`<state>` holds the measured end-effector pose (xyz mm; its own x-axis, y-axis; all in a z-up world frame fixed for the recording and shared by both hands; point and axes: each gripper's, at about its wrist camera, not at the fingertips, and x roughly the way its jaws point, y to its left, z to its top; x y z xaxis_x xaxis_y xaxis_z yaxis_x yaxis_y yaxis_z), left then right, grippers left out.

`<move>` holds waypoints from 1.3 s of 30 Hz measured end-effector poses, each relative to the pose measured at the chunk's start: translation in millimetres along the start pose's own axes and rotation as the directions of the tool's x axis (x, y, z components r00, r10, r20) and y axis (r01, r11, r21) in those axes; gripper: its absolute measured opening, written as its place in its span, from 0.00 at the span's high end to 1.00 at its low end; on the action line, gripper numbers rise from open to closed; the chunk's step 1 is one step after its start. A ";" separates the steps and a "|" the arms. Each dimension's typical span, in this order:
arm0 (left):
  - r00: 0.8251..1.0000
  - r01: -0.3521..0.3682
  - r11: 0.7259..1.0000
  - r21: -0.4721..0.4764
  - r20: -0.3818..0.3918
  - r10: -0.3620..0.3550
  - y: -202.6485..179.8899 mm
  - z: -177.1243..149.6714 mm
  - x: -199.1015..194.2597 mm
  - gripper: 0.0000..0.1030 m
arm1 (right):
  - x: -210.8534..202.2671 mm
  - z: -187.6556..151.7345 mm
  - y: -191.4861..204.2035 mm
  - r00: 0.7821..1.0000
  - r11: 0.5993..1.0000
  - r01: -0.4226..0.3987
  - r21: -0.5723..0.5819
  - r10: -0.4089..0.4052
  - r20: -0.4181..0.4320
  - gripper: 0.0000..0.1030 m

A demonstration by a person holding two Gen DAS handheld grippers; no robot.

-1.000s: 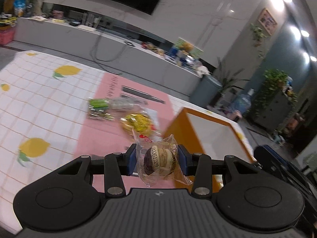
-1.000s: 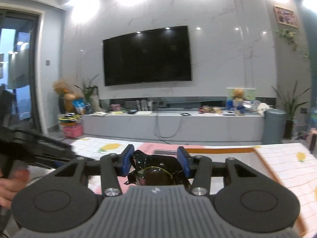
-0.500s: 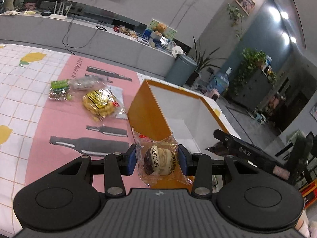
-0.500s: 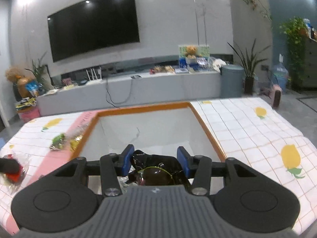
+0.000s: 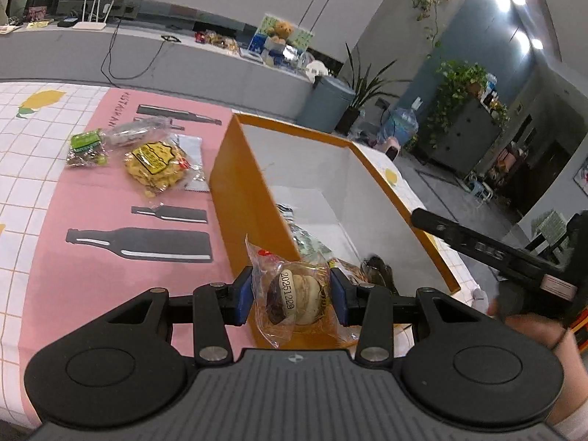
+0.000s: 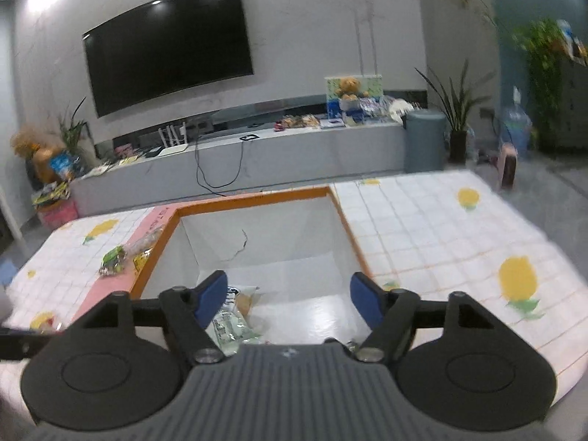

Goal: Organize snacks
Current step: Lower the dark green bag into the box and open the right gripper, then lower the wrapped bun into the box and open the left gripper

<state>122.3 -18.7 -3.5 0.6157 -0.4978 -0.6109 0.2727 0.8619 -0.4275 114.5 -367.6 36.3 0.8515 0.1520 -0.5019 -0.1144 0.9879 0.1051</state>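
Observation:
My left gripper point(image 5: 292, 296) is shut on a round pastry point(image 5: 294, 294) in a clear wrapper with a date printed on it. It hangs over the near left corner of the orange box point(image 5: 239, 169), which is white inside. My right gripper point(image 6: 288, 290) hovers over the same box point(image 6: 253, 198). Its jaws are opening and nothing is between them. A dark wrapped snack point(image 5: 378, 273) lies on the box floor beside other packets, one of them green and white point(image 6: 228, 327).
On the pink mat point(image 5: 110, 202) left of the box lie a yellow snack packet point(image 5: 156, 163) and a green one point(image 5: 86, 147). The lemon-print tablecloth point(image 6: 441, 242) spreads out on the right. A hand point(image 5: 533, 327) grips the other tool at the right.
The right jaws have spread apart and the dark snack is gone from between them. Both grippers have moved over the box. The left one still grips the pastry.

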 end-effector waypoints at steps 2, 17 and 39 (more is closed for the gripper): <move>1.000 0.003 1.000 0.004 -0.006 -0.003 -9.8 2.4 0.6 0.54 | -12.0 5.1 -1.6 1.000 0.999 0.004 -0.051 -0.004 0.015 0.26; 0.997 -0.080 0.994 0.077 0.008 0.079 -73.0 11.7 17.4 0.53 | -35.3 2.8 -20.3 0.989 0.991 -0.071 -0.112 0.085 0.119 0.21; 0.975 -0.213 0.977 0.011 -0.065 0.214 -109.5 31.6 116.8 0.53 | -24.2 29.4 -65.3 0.959 0.981 -0.178 0.080 0.155 0.236 0.21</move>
<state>187.7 -168.2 -6.9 0.6101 -0.3074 -0.7302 0.1430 0.9493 -0.2801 116.4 -436.7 66.8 0.9200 0.2913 -0.2622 -0.2231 0.9393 0.2608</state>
